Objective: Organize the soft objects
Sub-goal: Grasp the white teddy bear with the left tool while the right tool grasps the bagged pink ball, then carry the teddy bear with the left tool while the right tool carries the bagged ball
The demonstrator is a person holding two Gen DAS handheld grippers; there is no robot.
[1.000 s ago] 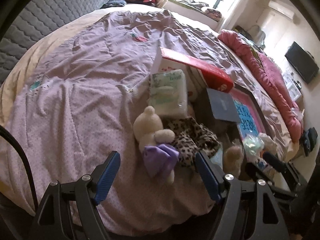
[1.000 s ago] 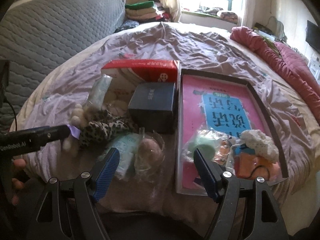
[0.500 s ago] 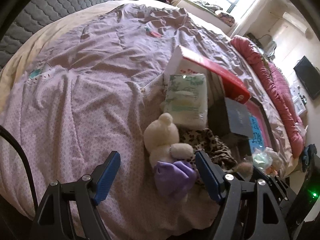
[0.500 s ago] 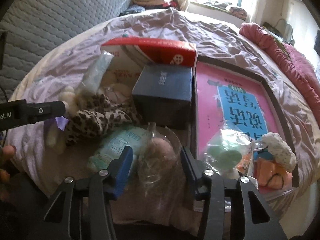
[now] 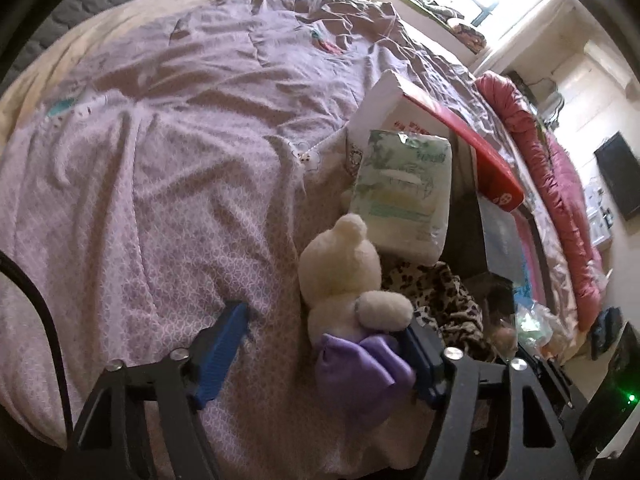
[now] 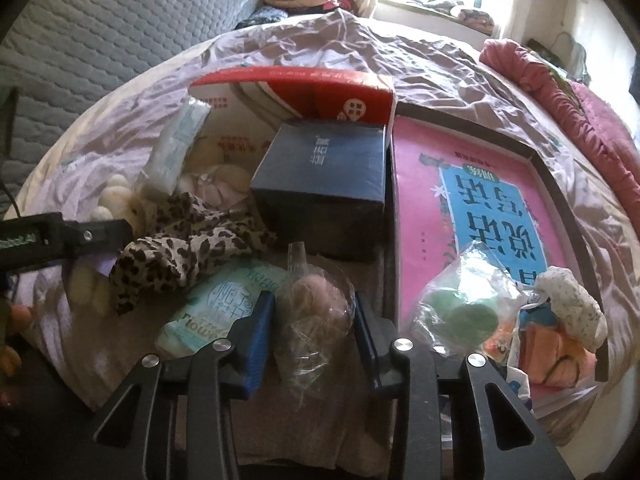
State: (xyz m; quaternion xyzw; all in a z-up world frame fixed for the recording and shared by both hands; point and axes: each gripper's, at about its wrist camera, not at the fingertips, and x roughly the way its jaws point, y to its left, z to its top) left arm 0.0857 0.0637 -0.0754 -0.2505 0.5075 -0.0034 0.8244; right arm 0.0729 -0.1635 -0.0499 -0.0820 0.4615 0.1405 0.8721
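Note:
A cream plush bear (image 5: 344, 276) in a purple dress (image 5: 360, 372) lies on the lilac bedspread. My left gripper (image 5: 324, 352) is open, its right finger touching the dress, its left finger apart. In the right wrist view my right gripper (image 6: 314, 320) stands around a clear bag holding a pink puff (image 6: 316, 312); the jaws look narrowed beside the bag, and contact is unclear. A leopard-print cloth (image 6: 188, 244) and a tissue pack (image 6: 212, 308) lie beside it. The bear (image 6: 112, 200) is partly hidden by my left gripper's arm.
A dark blue box (image 6: 324, 176), a red-and-white carton (image 6: 296, 92) and a pink-lined tray (image 6: 420, 208) with bagged soft items (image 6: 560, 320) sit on the bed. A green-white pack (image 5: 404, 196) leans on the carton. A pink duvet (image 5: 552, 168) lies along the far side.
My left gripper has moved closer to the bear, which now sits between its fingers. My right gripper has advanced and narrowed around the bagged puff.

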